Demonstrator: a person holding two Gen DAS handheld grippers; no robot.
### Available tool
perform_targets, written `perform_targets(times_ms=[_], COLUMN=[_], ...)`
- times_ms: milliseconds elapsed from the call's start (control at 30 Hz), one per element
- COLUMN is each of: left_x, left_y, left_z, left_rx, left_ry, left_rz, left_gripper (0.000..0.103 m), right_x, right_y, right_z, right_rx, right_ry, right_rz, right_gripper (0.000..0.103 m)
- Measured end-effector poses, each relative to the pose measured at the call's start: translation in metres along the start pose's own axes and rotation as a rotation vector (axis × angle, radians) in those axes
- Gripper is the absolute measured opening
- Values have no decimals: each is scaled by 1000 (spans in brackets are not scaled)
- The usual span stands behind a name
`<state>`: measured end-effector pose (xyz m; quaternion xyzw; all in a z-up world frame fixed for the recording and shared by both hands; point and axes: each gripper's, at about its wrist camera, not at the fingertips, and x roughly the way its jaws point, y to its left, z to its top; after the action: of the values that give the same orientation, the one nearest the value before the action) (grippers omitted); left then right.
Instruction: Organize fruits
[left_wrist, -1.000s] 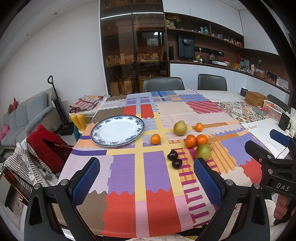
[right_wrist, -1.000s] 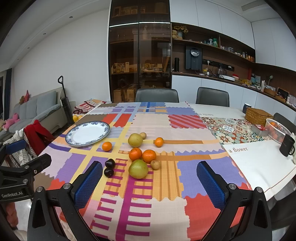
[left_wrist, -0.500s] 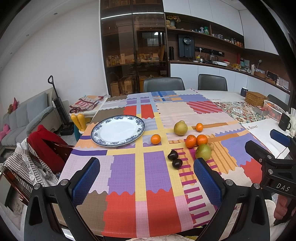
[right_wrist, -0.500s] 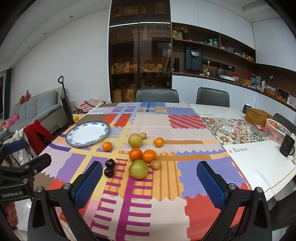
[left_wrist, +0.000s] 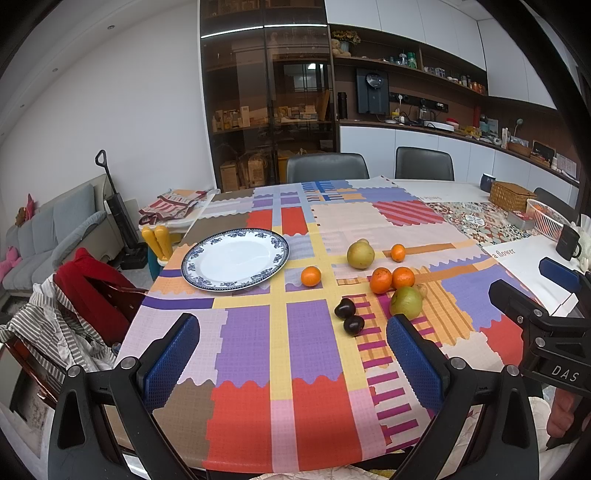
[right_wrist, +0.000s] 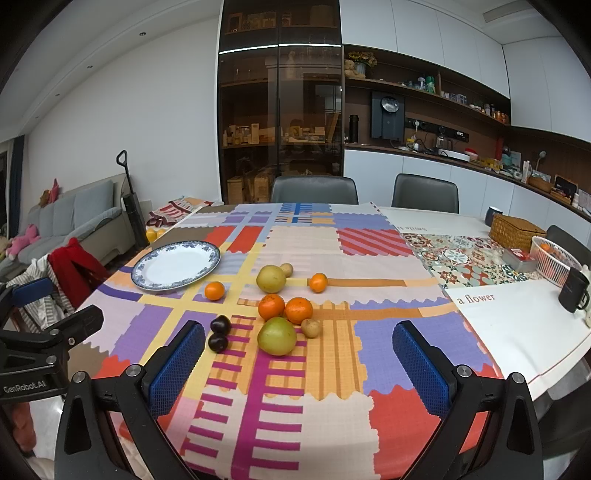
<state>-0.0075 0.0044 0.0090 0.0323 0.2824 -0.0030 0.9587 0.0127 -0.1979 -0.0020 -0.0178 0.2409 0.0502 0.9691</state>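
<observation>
Right now I am holding both tongs above the near edge of the table with the patchwork cloth of red, purple, yellow and pink squares (right_wrist: 325, 240). My left gripper (left_wrist: 293, 350) is gaping wide, its blue textured pads (left_wrist: 170, 363) well apart and gripping nothing. My right gripper (right_wrist: 297, 363) is likewise standing fully open and empty, its blue pads (right_wrist: 421, 369) framing the cloth.

All the fruit is lying loose on the cloth. Two dark purple plums (right_wrist: 218, 334) are touching each other near my right gripper's left pad. Just beside them a large green-yellow round fruit (right_wrist: 277, 336) is sitting with a small brown-yellow fruit (right_wrist: 311, 328) at its right. Behind it two orange mandarins (right_wrist: 284, 307) are resting side by side, touching. Farther back a yellow-green pear-like fruit (right_wrist: 271, 278) is lying with another small brownish fruit (right_wrist: 286, 269) tucked behind it, and a small orange (right_wrist: 318, 282) is sitting to its right. One more small orange (right_wrist: 214, 290) is lying alone, near the round white plate with a blue patterned rim (right_wrist: 147, 280), which is holding nothing.

At the far right a white wire basket (right_wrist: 554, 266) and a dark mug (right_wrist: 573, 290) are standing on the white part of the table.
</observation>
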Motion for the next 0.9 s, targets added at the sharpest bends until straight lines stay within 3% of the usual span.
perform_targets(times_ms=[333,600,900], left_x=[-3,16,58], left_y=[3,-4,-16], left_z=[3,11,12], left_rx=[11,81,143], left_ry=[0,-9,54], left_rz=[0,-31,-123], left_gripper=[103,103,87], right_x=[3,14,54], right_y=[0,4,1], right_z=[-3,7,0], right_rx=[-3,-34,-77], right_ry=[2,18,98], right_rz=[3,31,81], right_gripper=[103,102,97])
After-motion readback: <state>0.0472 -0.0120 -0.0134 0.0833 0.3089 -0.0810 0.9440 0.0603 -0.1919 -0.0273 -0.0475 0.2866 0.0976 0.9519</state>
